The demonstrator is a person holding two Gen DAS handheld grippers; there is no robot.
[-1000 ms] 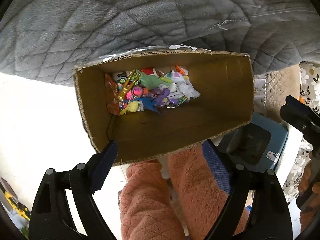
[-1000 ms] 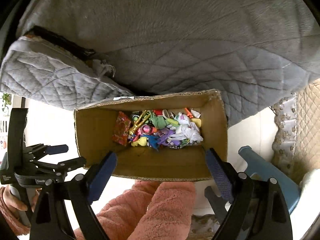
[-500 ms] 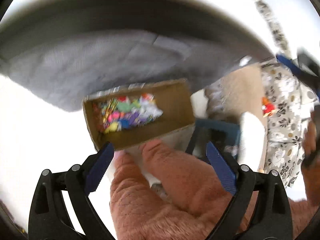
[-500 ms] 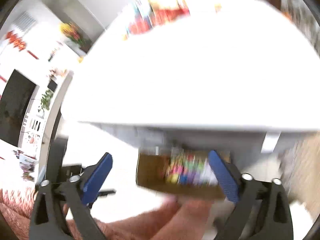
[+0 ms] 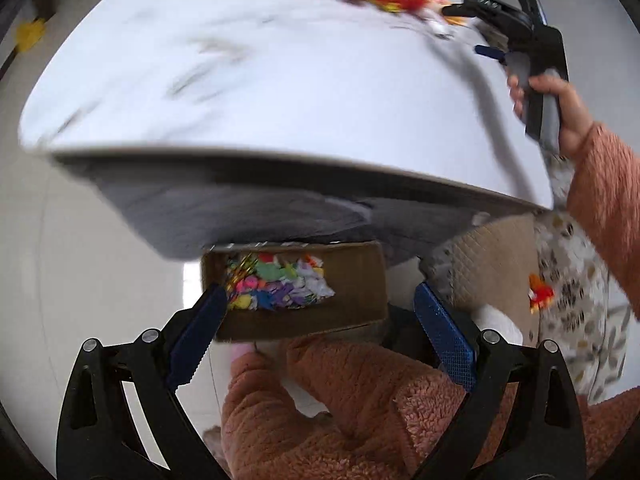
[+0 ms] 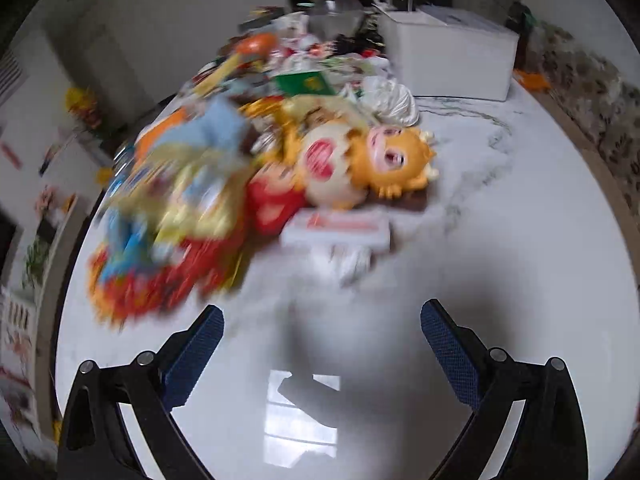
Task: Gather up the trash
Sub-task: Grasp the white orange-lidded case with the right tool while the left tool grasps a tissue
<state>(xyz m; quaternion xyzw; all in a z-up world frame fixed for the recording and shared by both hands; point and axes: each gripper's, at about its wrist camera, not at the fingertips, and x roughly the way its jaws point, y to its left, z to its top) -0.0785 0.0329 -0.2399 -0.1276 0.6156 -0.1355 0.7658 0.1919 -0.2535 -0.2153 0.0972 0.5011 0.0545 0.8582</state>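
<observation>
some trash already lies in the cardboard box [image 5: 362,280] under the desk's [image 5: 280,92] near edge; a colourful pile [image 6: 180,216] remains on top. left gripper [image 5: 320,316] and right gripper [image 6: 320,336] fingers released, empty.

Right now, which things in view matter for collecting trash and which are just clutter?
Job:
cardboard box with colourful scraps inside
crumpled white wrapper on the marble table
left gripper, right gripper, both open

Lying about:
lion toy
white appliance
green booklet
</observation>
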